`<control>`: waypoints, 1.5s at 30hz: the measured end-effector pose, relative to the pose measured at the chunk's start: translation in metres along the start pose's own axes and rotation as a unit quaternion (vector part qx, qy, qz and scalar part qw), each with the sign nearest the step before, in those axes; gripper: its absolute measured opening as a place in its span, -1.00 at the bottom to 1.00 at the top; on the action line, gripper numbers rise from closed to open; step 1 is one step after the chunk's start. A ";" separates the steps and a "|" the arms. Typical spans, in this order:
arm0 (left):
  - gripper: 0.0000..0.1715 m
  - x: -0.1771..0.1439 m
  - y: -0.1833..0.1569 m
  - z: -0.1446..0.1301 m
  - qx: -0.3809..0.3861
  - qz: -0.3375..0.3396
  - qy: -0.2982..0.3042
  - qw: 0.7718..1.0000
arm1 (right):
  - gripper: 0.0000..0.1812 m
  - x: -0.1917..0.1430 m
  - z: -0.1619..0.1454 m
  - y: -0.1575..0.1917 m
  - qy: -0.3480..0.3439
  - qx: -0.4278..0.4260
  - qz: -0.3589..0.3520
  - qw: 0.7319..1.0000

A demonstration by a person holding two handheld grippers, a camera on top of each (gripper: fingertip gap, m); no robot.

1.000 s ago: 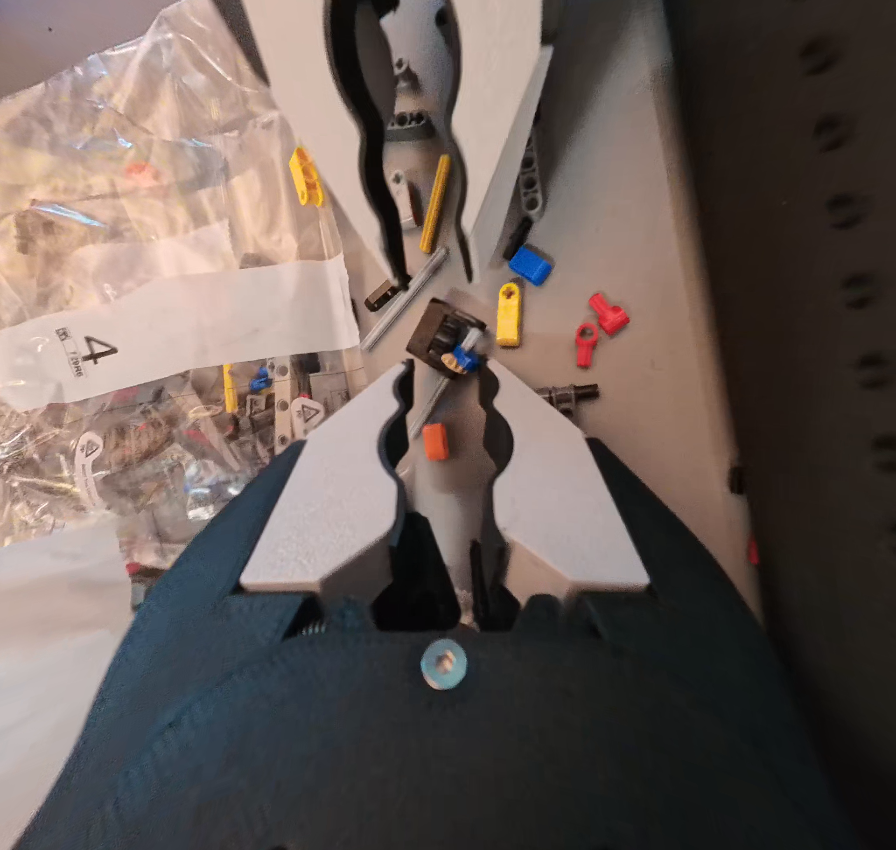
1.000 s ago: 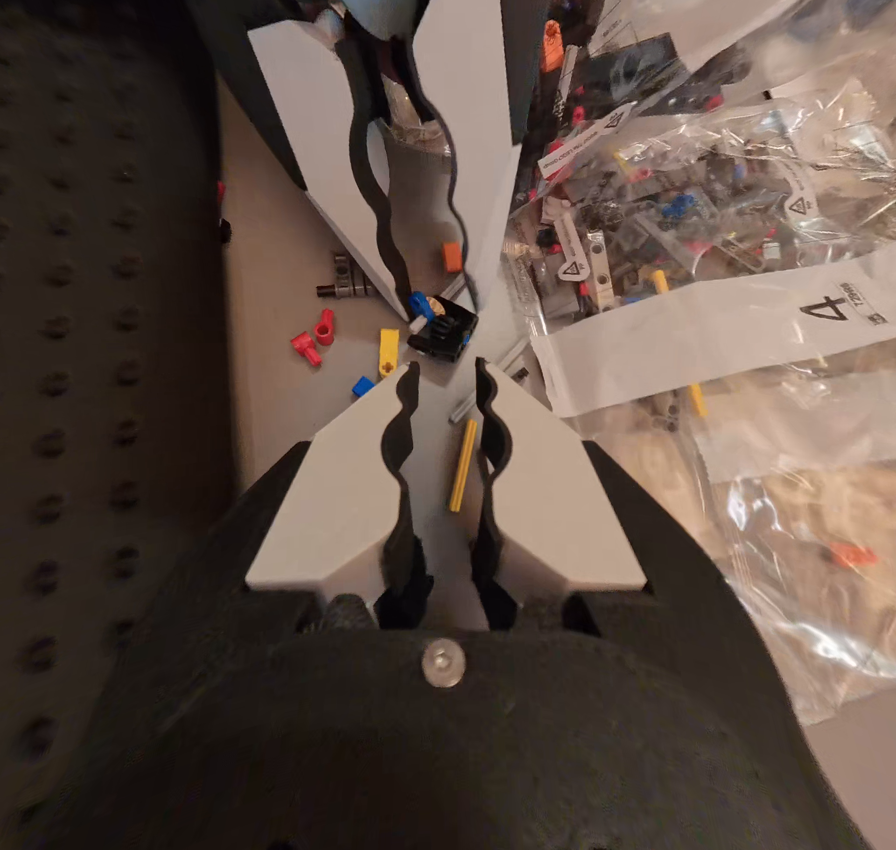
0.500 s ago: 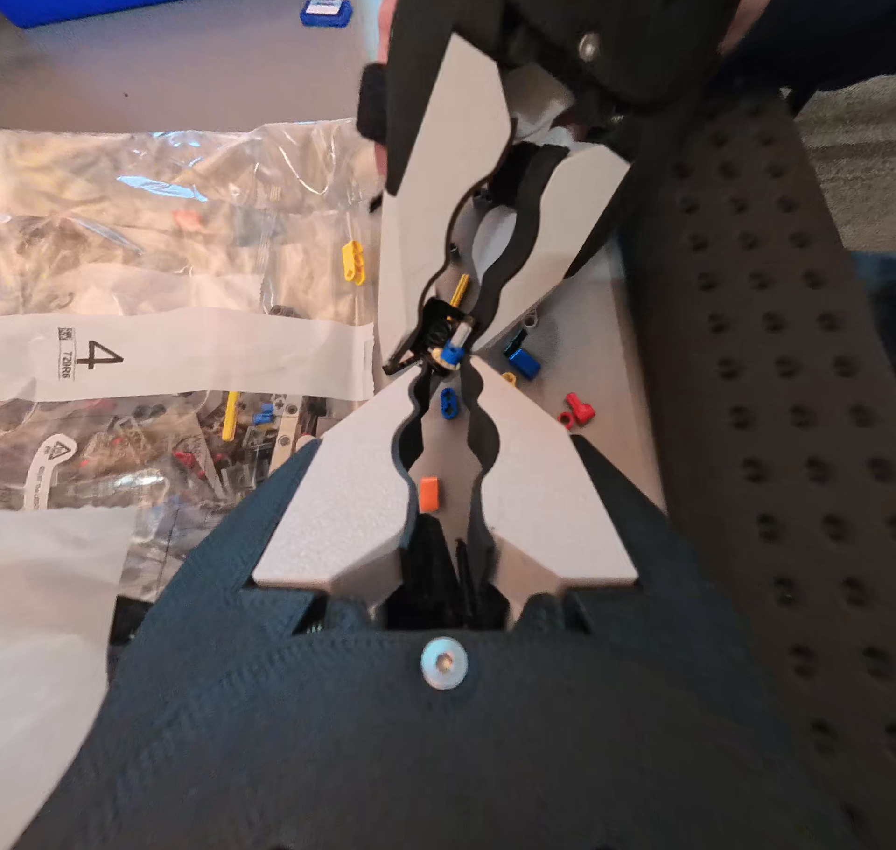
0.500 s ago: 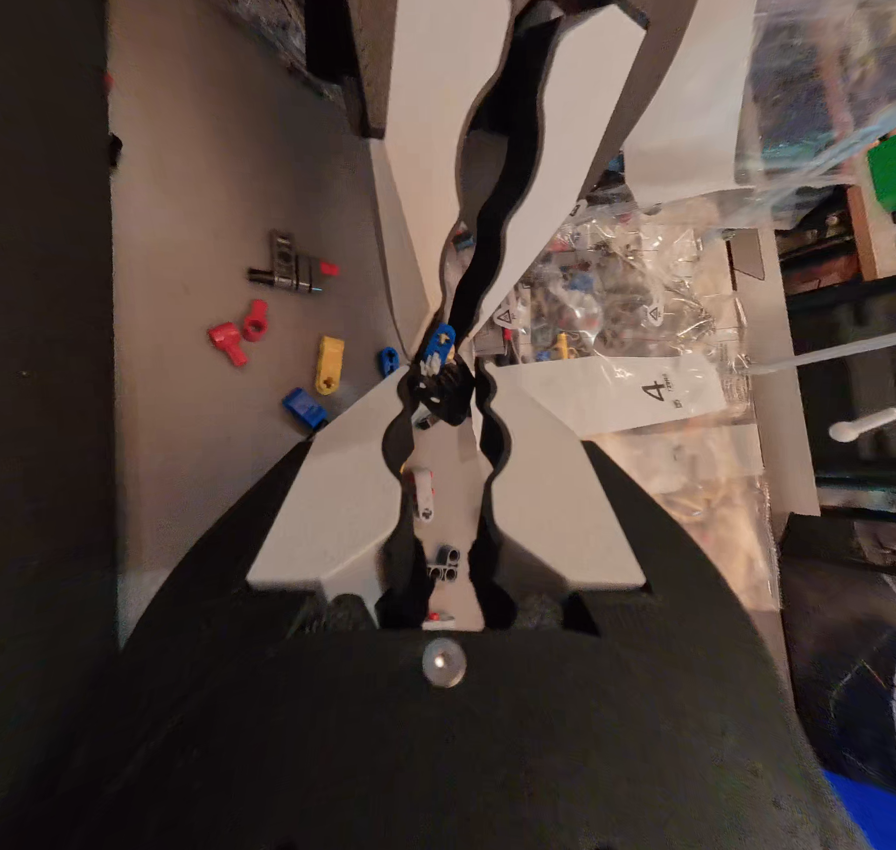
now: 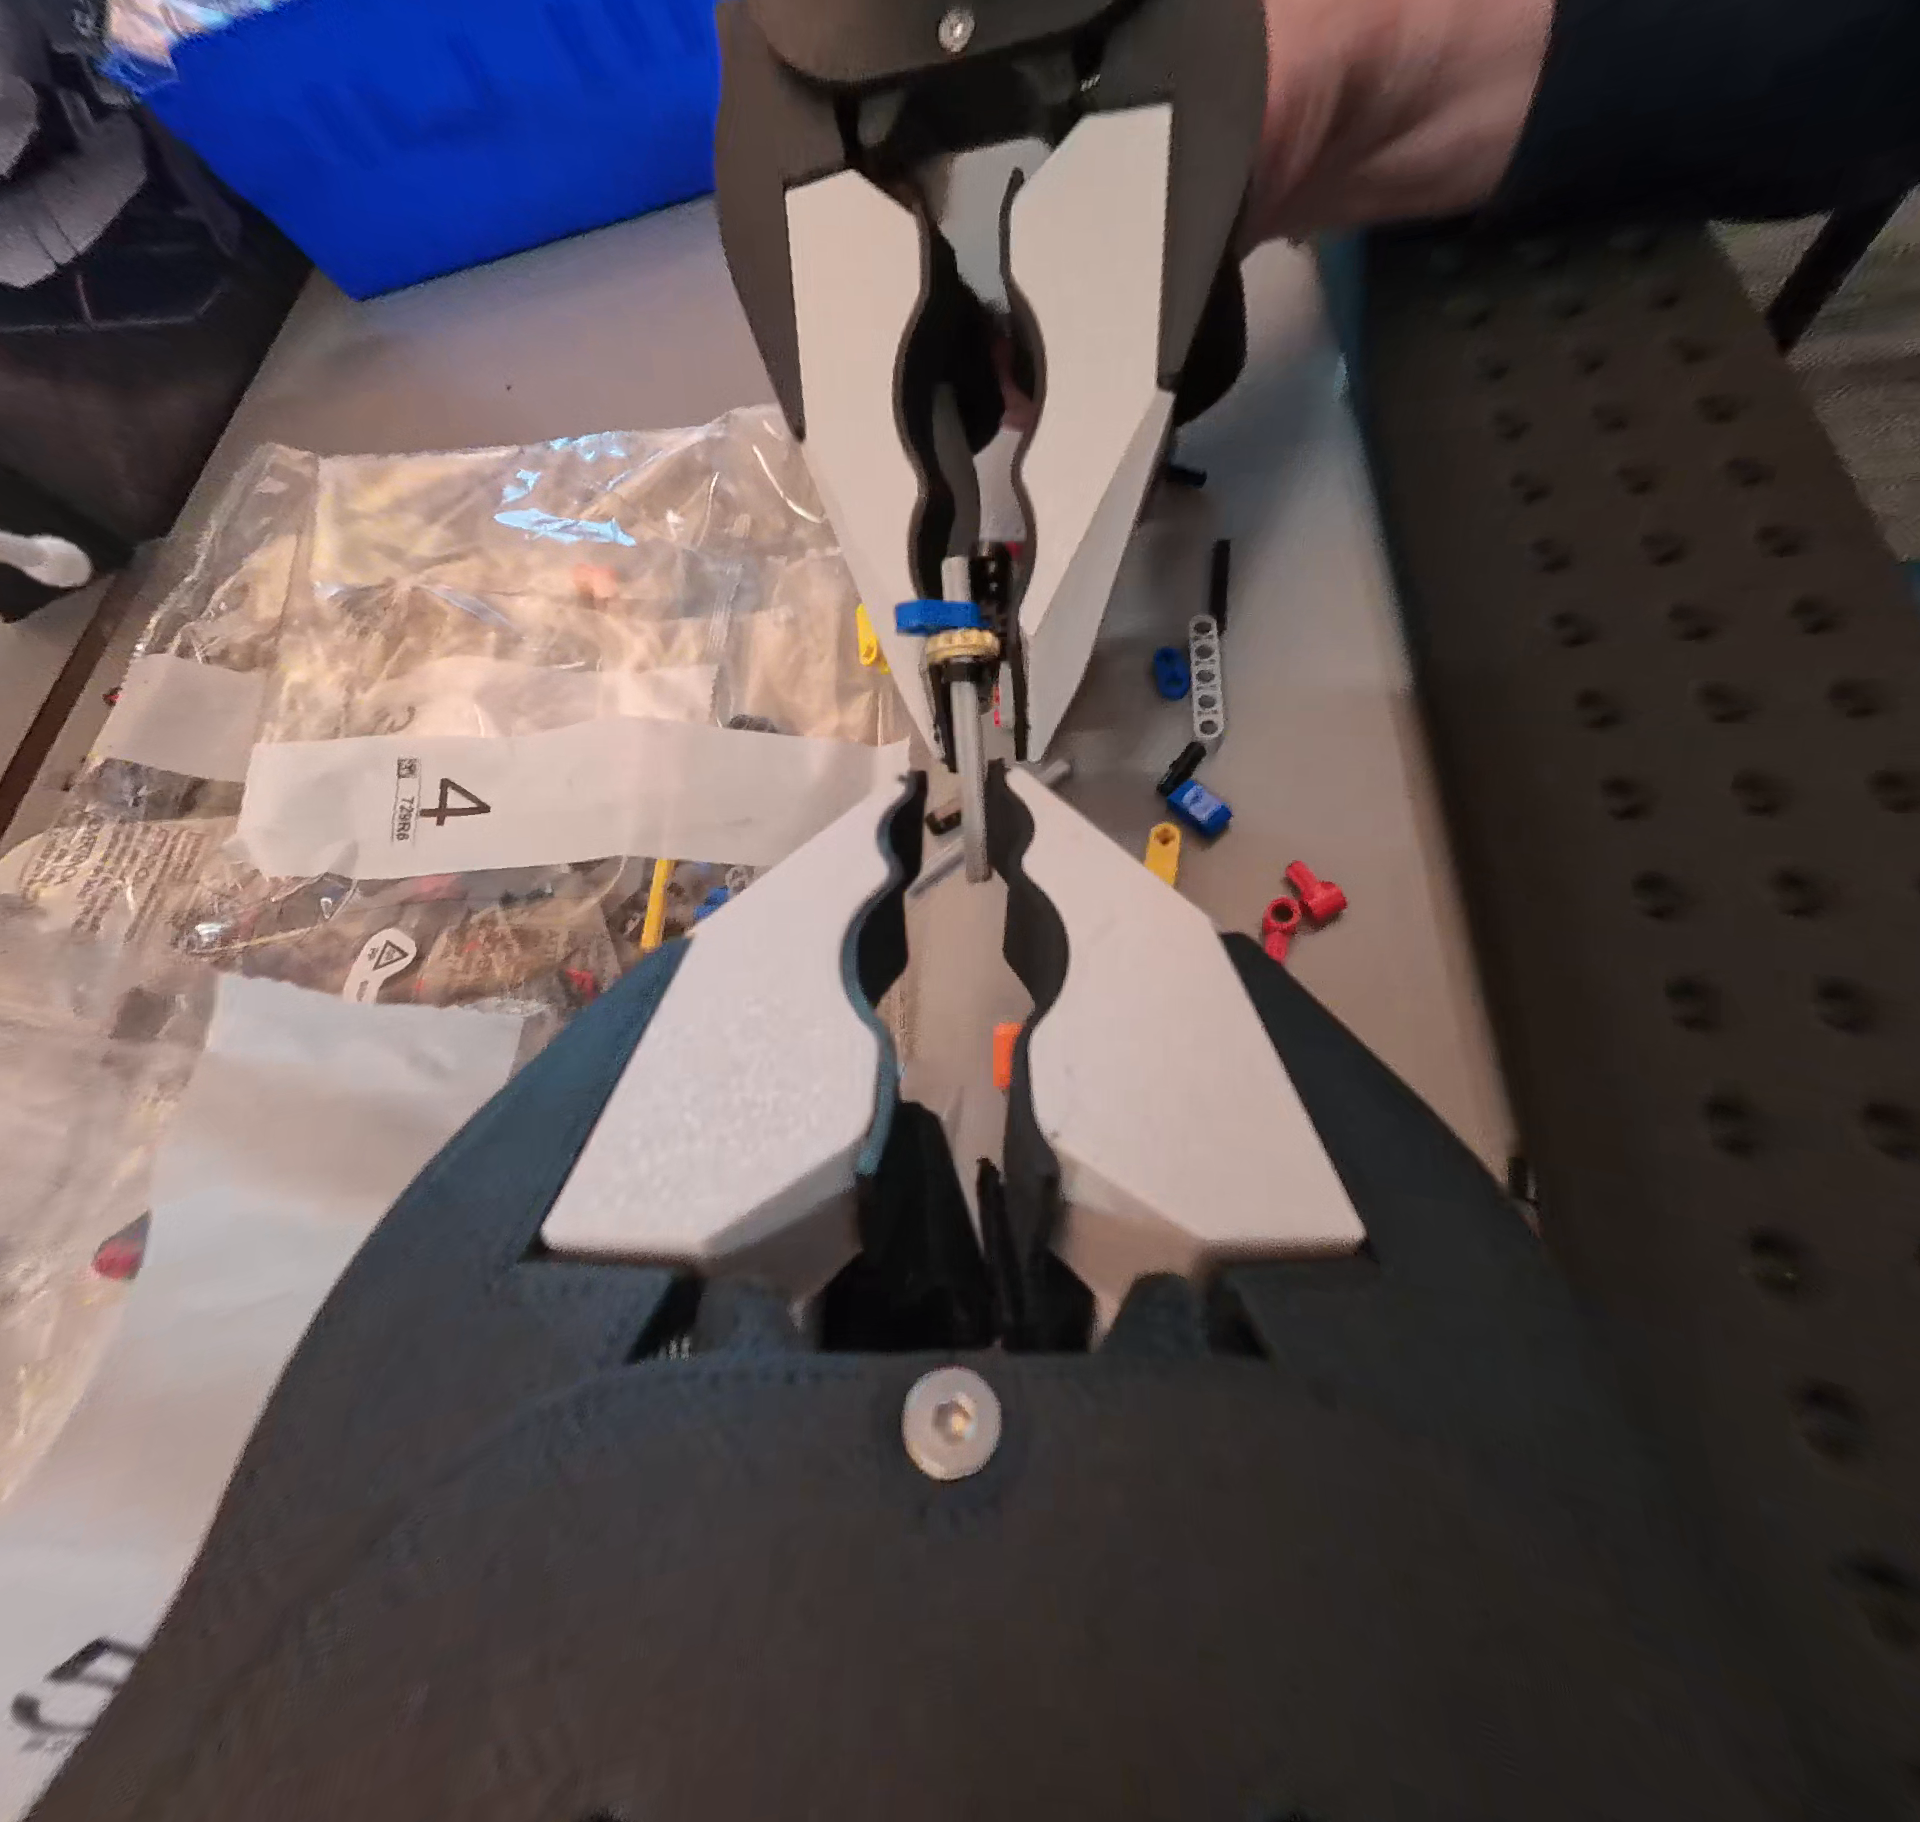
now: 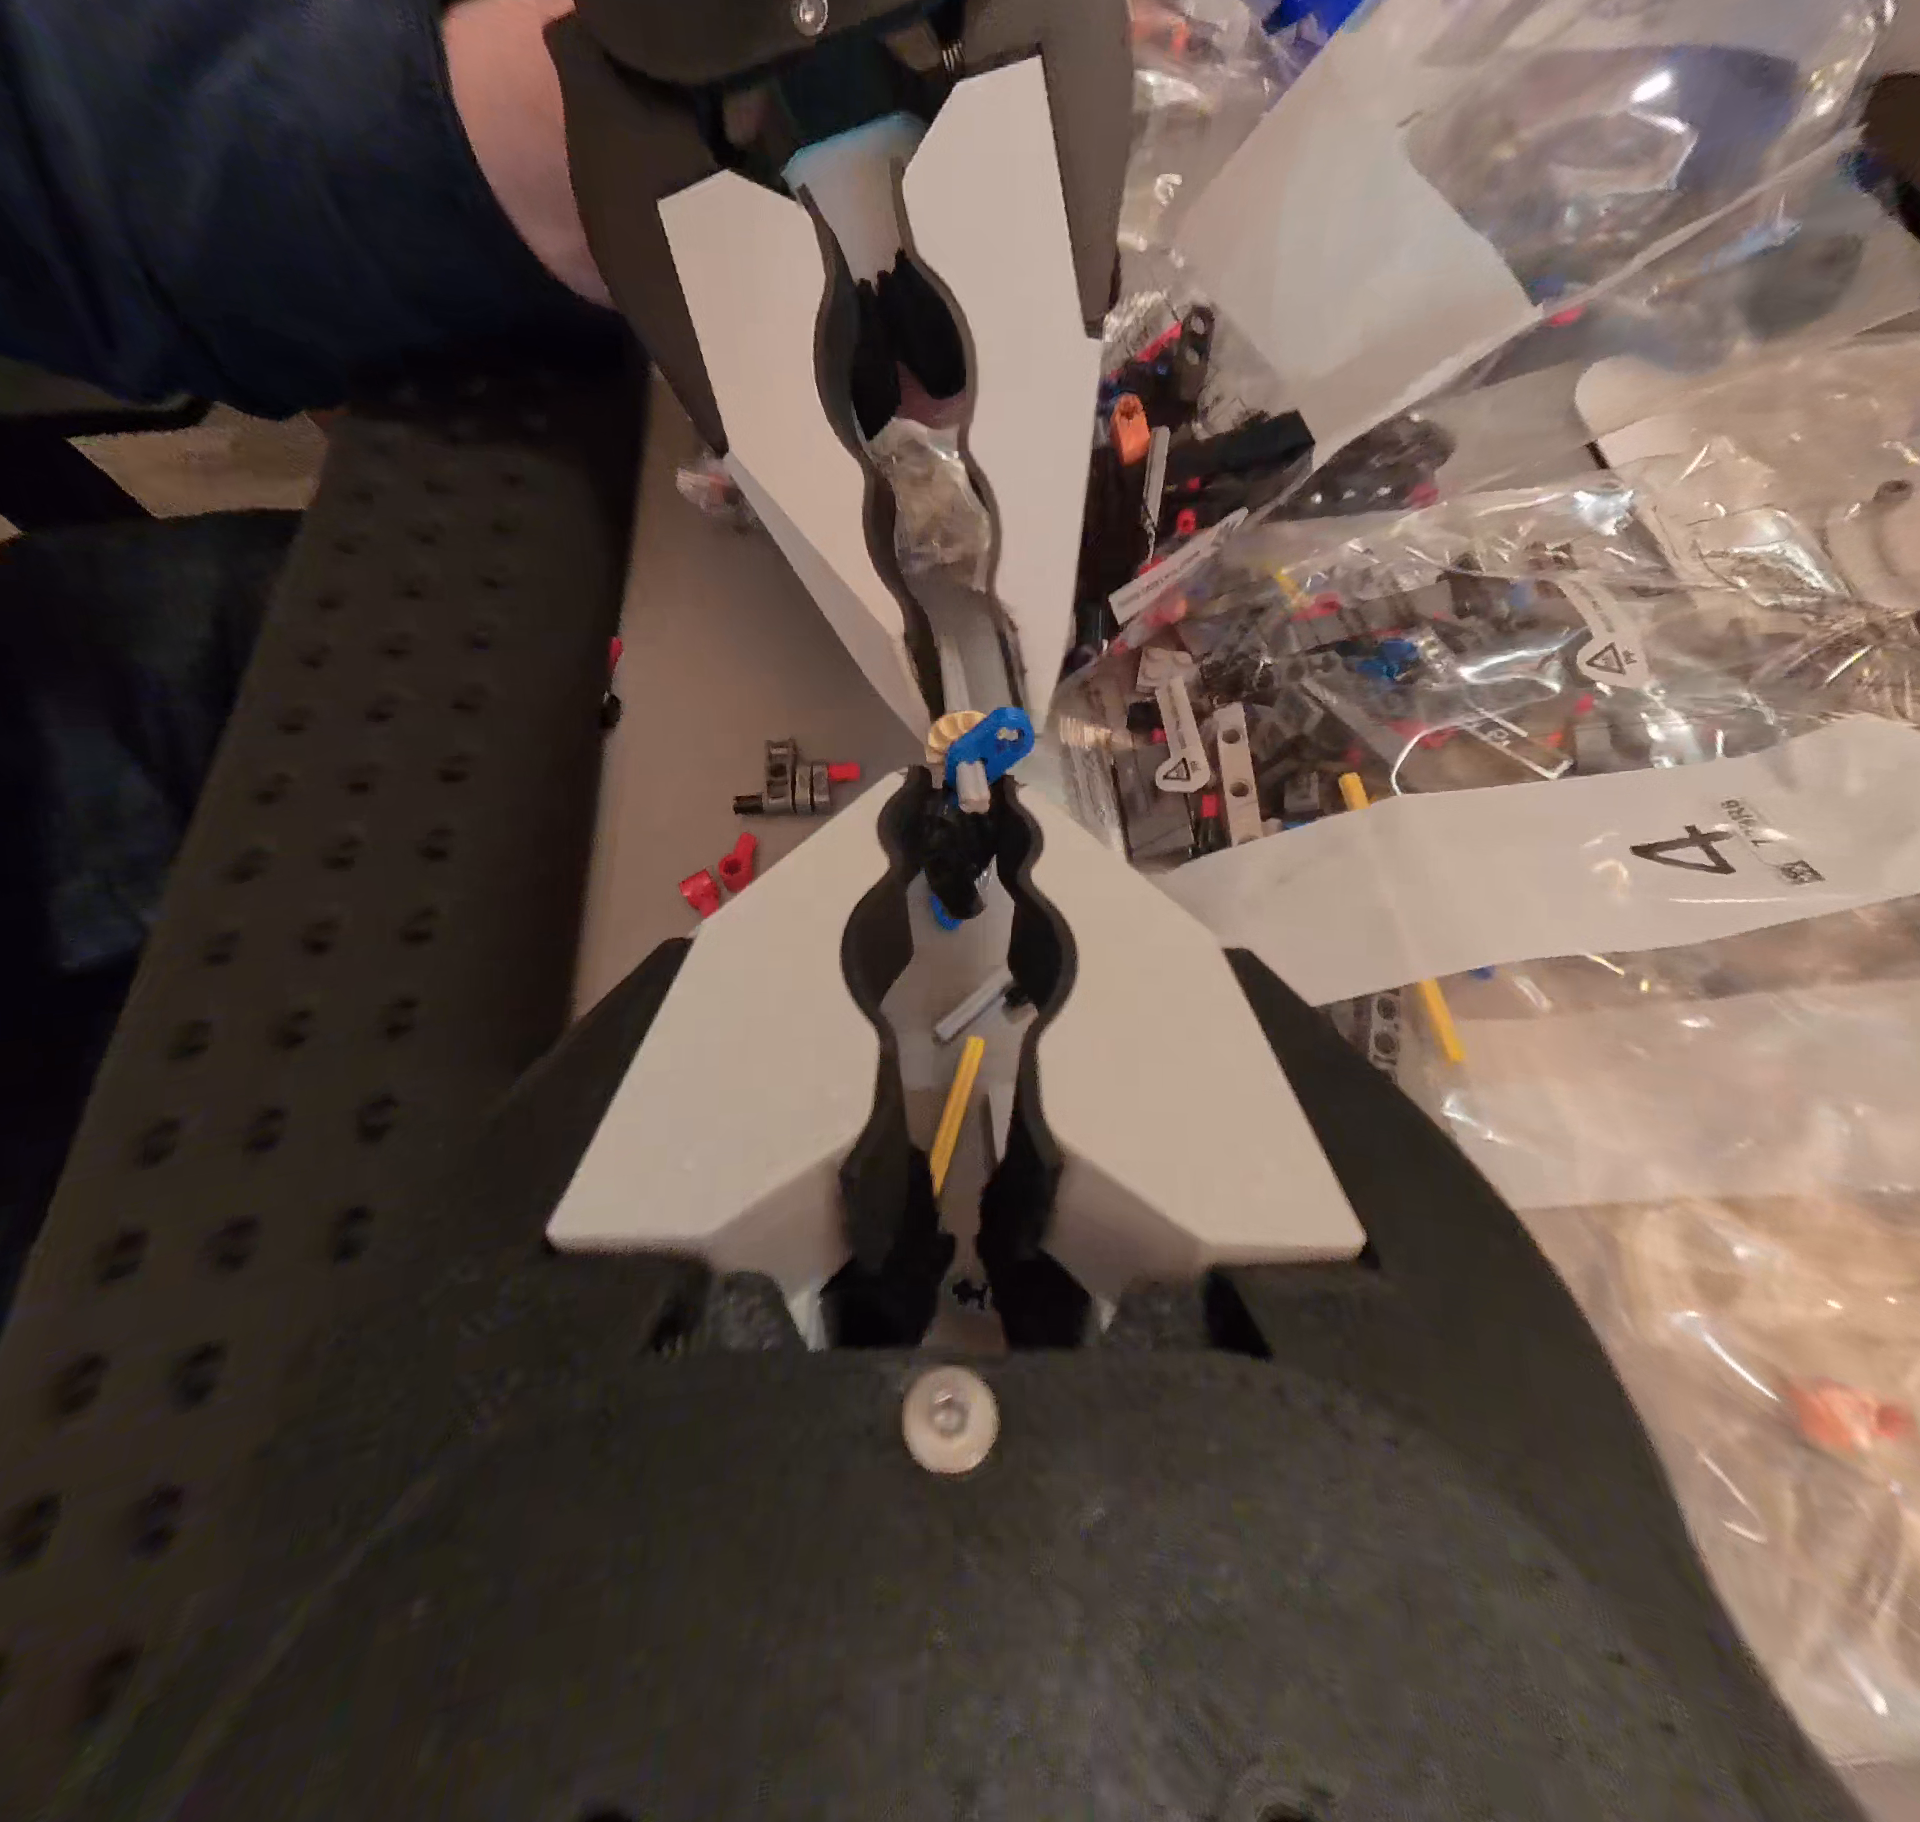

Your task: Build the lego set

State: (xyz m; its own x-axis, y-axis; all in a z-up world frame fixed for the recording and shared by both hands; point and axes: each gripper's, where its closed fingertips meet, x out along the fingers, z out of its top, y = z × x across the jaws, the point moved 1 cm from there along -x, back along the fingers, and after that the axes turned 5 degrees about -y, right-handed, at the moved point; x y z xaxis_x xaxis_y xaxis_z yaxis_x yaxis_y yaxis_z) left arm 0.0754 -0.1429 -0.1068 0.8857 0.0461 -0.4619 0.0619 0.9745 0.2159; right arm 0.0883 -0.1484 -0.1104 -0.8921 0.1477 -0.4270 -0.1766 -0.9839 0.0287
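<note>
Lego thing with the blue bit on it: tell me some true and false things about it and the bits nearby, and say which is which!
1. The right gripper holds the small lego assembly. True.
2. The assembly lies flat on the table. False: it is clamped between the right gripper's fingers.
3. A blue piece sits on the assembly's grey axle. True.
4. The two red pieces are stuck onto the assembly. False: they lie loose on the table, off to one side.
</note>
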 end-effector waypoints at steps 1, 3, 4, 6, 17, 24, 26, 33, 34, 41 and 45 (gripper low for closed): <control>-0.94 -0.001 -0.001 0.001 0.000 -0.002 -0.003 1.000 | -0.89 -0.001 0.002 0.000 -0.008 0.004 0.001 1.000; -0.96 -0.002 -0.002 0.004 -0.003 -0.003 -0.008 1.000 | -0.89 -0.002 0.003 0.001 -0.013 0.009 0.006 1.000; -0.96 -0.001 -0.002 0.005 -0.007 -0.001 -0.012 1.000 | -0.89 -0.003 0.004 0.000 -0.017 0.010 0.004 1.000; -0.97 0.000 -0.001 0.004 -0.001 0.006 -0.005 1.000 | -0.89 -0.003 0.002 0.000 -0.009 0.007 -0.001 1.000; -0.98 0.015 -0.007 0.004 -0.009 0.012 -0.006 1.000 | -0.90 -0.008 0.008 0.005 -0.034 0.033 0.019 0.999; -0.99 0.019 -0.003 0.003 0.002 0.040 0.001 0.999 | -0.90 -0.008 0.006 0.003 -0.020 0.023 0.000 1.000; -1.00 0.020 -0.003 0.003 -0.002 0.040 -0.002 0.999 | -0.90 -0.008 0.004 0.003 -0.013 0.016 -0.005 1.000; -1.00 0.025 -0.002 -0.008 0.009 0.055 0.035 0.998 | -0.90 -0.002 -0.011 -0.001 0.039 -0.004 -0.031 0.999; -1.00 0.025 -0.003 -0.008 0.009 0.052 0.038 0.998 | -0.90 -0.002 -0.013 -0.001 0.046 -0.003 -0.029 0.999; -0.96 0.021 -0.003 0.022 0.003 0.035 -0.031 0.999 | -0.94 0.004 -0.029 -0.008 0.098 -0.005 -0.044 0.994; -0.96 0.019 -0.004 0.014 0.015 0.030 -0.016 0.999 | -0.95 0.005 -0.031 -0.007 0.096 -0.014 -0.038 0.995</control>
State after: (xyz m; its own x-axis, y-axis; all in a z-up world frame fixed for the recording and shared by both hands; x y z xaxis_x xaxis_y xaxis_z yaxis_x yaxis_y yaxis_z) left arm 0.0982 -0.1492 -0.1044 0.9021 0.0972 -0.4204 0.0212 0.9632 0.2681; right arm 0.0976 -0.1439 -0.1405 -0.7797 0.2023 -0.5925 -0.2268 -0.9734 -0.0338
